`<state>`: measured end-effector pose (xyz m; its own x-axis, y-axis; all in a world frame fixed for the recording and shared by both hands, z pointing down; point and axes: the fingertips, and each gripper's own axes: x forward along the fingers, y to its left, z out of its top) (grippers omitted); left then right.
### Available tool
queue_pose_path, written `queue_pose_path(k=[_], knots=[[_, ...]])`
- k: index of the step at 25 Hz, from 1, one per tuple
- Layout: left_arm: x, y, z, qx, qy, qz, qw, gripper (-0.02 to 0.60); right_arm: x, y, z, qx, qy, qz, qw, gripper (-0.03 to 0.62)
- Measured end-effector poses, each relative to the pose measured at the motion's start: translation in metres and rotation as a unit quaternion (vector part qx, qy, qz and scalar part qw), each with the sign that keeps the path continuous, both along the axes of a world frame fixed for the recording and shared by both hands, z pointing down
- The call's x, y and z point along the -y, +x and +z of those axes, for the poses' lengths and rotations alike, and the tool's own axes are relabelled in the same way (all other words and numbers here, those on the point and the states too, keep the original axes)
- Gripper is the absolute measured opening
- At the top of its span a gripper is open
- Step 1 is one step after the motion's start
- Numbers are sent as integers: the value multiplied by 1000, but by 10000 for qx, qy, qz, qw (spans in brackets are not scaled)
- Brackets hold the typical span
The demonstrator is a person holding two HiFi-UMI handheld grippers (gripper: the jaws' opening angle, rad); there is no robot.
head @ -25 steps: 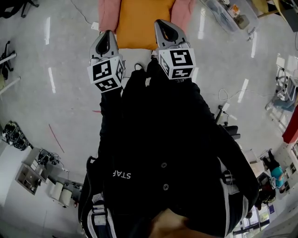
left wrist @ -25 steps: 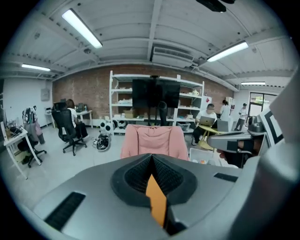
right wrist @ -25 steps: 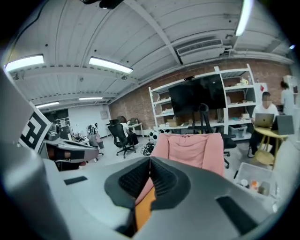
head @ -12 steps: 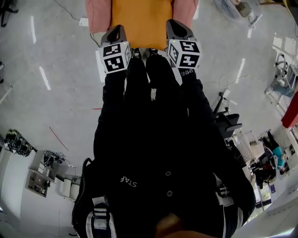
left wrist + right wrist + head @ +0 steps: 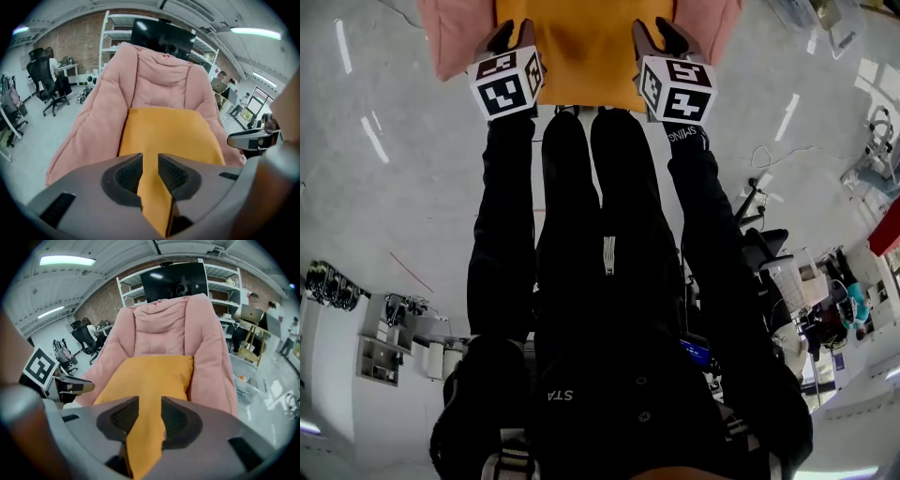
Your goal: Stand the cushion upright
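Observation:
An orange cushion (image 5: 581,47) lies flat on the seat of a pink padded lounge chair (image 5: 455,37). My left gripper (image 5: 508,36) is over the cushion's near left edge and my right gripper (image 5: 662,36) over its near right edge. In the left gripper view the jaws (image 5: 150,164) are opening, with the cushion (image 5: 168,136) showing orange in the narrow gap between them. The right gripper (image 5: 150,411) is opening too, and the cushion (image 5: 150,376) fills its wider gap. I see neither pair of pads pressing on the fabric. The chair's back (image 5: 159,79) stands behind.
The chair stands on a glossy grey floor (image 5: 403,187). The person's black-clad legs (image 5: 600,216) are right in front of it. Office chairs (image 5: 49,84) and seated people are at the left, and shelving with a dark screen (image 5: 161,35) behind. A cable (image 5: 759,155) lies at the right.
Both grippers have come down and forward from in front of the chair onto the cushion's near edge. Their jaws have parted. The chair and cushion now look larger and closer.

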<state>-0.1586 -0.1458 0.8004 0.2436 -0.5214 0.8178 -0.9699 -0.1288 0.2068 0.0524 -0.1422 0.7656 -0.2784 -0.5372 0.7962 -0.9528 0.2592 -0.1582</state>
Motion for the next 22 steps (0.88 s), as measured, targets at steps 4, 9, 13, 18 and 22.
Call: queue_pose_path(k=[4,9,13,18,22], knots=[[10,10,36,35,-107,243,9996,147,8,11,36,-220,-44,181,9996,198],[13,23,80,-53,-524,339,9980,193,9,12,73,-436,-174,240,9986,207],[18,21,80,-22,-455,142,9989,38,12,4,76,-413,-270,52,9988,81],[19,20,52,-48,-440,84,9990,8,15,1,54,-265,-294,63,9992,20],[10,15,8,-92,-425,-44,9990,6,9,-2,12,-177,-220,18,9996,18]])
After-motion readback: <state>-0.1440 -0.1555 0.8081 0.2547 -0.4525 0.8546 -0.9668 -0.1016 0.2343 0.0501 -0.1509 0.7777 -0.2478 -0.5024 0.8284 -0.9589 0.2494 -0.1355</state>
